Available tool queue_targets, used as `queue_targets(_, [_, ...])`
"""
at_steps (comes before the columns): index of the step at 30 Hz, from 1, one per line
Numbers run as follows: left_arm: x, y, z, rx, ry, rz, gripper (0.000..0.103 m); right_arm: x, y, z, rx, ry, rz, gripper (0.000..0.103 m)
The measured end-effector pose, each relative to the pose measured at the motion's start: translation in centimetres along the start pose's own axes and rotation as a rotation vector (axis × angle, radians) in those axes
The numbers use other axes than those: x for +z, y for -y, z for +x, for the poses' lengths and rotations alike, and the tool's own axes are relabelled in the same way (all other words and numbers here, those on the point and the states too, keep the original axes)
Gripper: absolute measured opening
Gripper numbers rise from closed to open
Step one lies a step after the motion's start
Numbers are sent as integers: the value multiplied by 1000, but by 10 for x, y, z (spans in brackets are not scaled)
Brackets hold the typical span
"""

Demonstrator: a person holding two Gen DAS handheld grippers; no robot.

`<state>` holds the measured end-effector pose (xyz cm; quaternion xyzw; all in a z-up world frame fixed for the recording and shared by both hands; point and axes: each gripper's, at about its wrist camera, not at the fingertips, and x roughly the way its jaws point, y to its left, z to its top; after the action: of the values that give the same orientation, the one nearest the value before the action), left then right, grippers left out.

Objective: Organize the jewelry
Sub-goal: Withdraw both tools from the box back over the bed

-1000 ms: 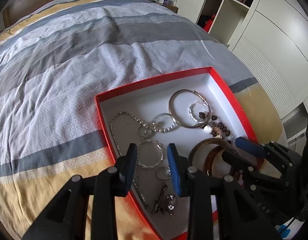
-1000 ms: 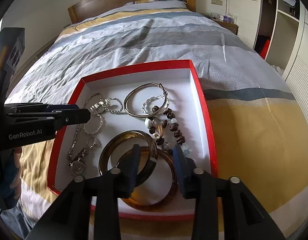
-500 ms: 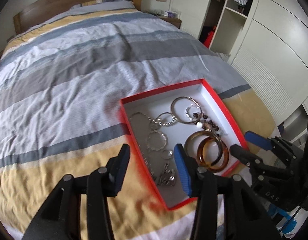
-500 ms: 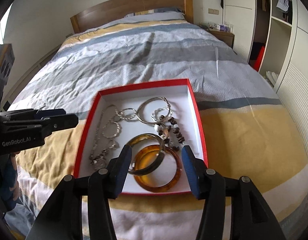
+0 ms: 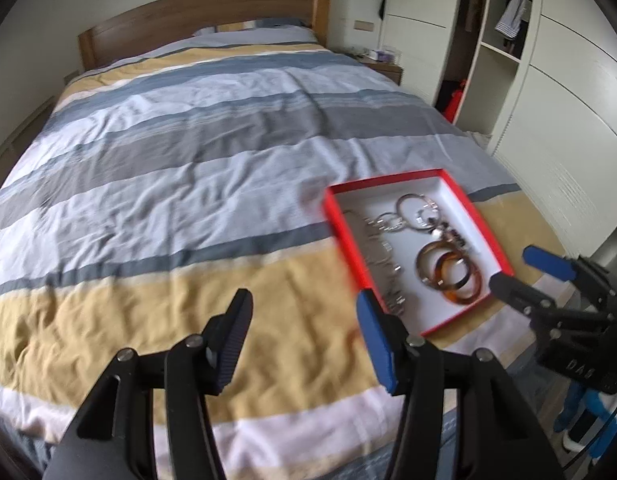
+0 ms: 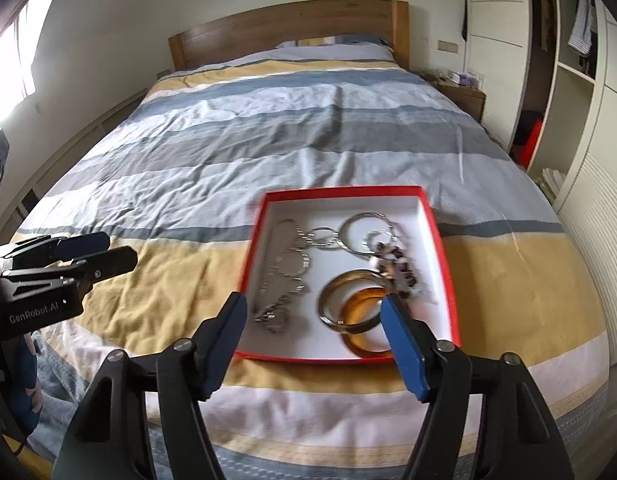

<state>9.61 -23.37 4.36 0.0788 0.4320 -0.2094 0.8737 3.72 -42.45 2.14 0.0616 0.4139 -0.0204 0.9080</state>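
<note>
Both tongs spread wide, nothing held. Left gripper (image 5: 304, 344) hovers over yellow stripe of bedspread (image 5: 188, 184), clear of the box; right gripper (image 6: 314, 344) hangs just off the near rim of red box (image 6: 440, 240), pads framing the box's near half.

Key relation: from right gripper, box sits dead ahead and slightly below, long axis running away toward headboard (image 6: 292, 36). From left gripper, box (image 5: 486, 236) lies ahead and off to the right, axis skewed diagonally in that view. Right clearly nearer; left wld need to swing across.

Contents, all on white floor of box, lidless:
- amber bangle (image 6: 364, 328) nearest right gripper, overlapped by metal bangle (image 6: 348, 292) w/ gold-tone rim; the two touch.
- bead strand (image 6: 400, 266), dark brown, right side, just beyond bangles.
- silver hoop (image 6: 364, 232) farther back, smaller twisted ring (image 6: 324, 237) beside it.
- chain cluster (image 6: 282, 276) along left wall, small rings and a charm tangled in; blur hides detail.

No jewelry seen loose on bedspread; every piece lies inside box, some overlapping. Scene fits pieces gathered in w/ grippers clear of box, or a box about to be sorted; can't tell which.
</note>
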Motion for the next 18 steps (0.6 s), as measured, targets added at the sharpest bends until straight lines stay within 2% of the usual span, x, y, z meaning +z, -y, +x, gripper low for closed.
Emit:
queue_targets(6, [-23, -34, -24, 42, 19, -38, 58, -4, -27, -10, -3, 9, -25, 73])
queue_targets(13, [-45, -51, -37, 93, 22, -58, 60, -16, -46, -24, 7, 1, -28, 74])
queue_targets(18, [-57, -58, -50, 122, 33, -61, 60, -22, -61, -33, 7, 8, -37, 83])
